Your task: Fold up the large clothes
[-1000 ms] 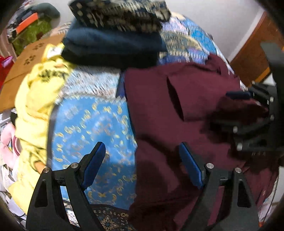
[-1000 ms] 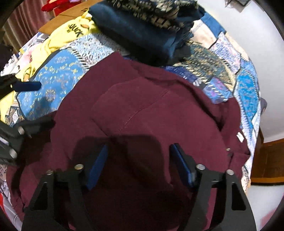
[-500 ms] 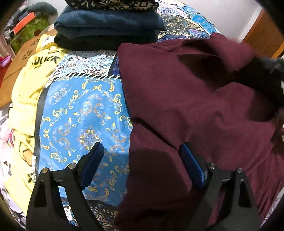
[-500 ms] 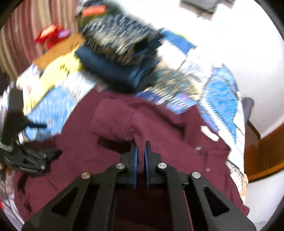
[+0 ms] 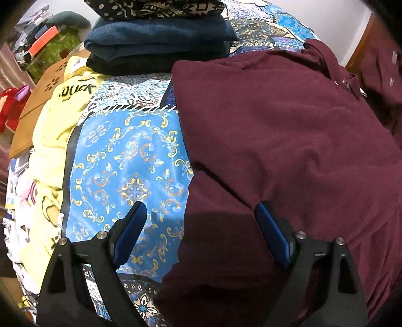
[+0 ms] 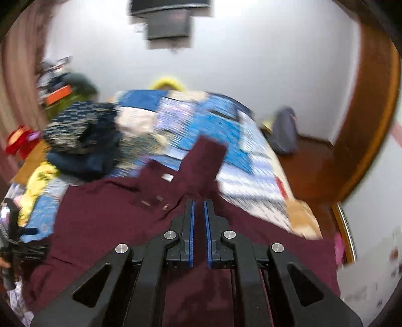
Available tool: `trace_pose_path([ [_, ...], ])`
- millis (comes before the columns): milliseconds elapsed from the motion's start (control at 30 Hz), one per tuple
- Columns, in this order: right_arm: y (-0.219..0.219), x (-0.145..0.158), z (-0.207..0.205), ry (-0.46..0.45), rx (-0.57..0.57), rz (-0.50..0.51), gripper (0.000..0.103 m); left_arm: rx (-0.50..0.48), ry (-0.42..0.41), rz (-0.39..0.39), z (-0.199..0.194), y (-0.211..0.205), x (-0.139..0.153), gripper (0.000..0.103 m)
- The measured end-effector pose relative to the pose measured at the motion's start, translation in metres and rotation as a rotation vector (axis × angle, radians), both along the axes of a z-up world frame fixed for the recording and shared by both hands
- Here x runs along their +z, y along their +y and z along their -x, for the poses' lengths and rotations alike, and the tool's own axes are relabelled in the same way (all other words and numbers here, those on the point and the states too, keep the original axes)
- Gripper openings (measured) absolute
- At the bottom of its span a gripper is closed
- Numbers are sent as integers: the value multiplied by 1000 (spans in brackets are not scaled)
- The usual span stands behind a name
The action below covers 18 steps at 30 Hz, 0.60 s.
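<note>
1. Shirt (image 5: 289, 140): maroon, spread on bedspread (image 5: 130, 161), stack (image 5: 158, 40) at its 11 o'clock.
2. Your right gripper (image 6: 198, 208) is clamped on a lifted flap; fold under way.
3. Your left gripper (image 5: 198, 223) gapes wide, empty, over the hem.
4. Next, likely: carry flap toward 9 o'clock, lay flat.

Bed (image 5: 130, 161) with blue patterned cover carries maroon shirt (image 5: 276, 130), folded stack (image 5: 158, 42), apparently yellow blanket (image 5: 52, 130).

Bedroom with pale walls and wood trim

A white wall (image 6: 251, 63) carried a dark mounted screen (image 6: 168, 22); a bed (image 6: 226, 130) under a blue patchwork bedspread (image 5: 125, 163) stood beside a reddish wooden floor (image 6: 311, 161) and a brown door frame (image 6: 377, 100).
</note>
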State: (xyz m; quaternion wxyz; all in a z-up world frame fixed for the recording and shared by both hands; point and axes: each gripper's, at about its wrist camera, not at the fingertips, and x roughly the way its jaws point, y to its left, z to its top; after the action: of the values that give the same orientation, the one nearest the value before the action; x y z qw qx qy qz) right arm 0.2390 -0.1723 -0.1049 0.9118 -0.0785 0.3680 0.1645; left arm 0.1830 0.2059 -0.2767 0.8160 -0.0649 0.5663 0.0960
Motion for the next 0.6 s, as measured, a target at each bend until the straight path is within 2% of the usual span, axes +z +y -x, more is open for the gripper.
trace_pose_path([
  [67,-21,-21,-3,50,-62,19,6,4,2,-7,-1,-1,0,89],
  [133,-44,-46,-7,134,-118,12,6,12,7,-11,-2,-2,0,89],
  [167,-55,-62,-8,208,-138,-2,6,15,9,-14,-2,-2,0,89],
  [233,-70,-76,-10,279,-172,-28,6,16,16,-23,-2,-3,1,89],
  [400,-95,-94,-21,450,-205,-185,8,17,4,-67,-4,-5,17,89],
  [500,-96,-97,-31,480,-215,-206,22,18,-39,-88,-9,-7,37,89],
  [567,-90,-98,-38,497,-217,-207,39,12,-79,-95,-14,-9,54,89],
  [600,-85,-100,-44,512,-212,-228,41,7,-101,-92,-17,-10,63,89],
])
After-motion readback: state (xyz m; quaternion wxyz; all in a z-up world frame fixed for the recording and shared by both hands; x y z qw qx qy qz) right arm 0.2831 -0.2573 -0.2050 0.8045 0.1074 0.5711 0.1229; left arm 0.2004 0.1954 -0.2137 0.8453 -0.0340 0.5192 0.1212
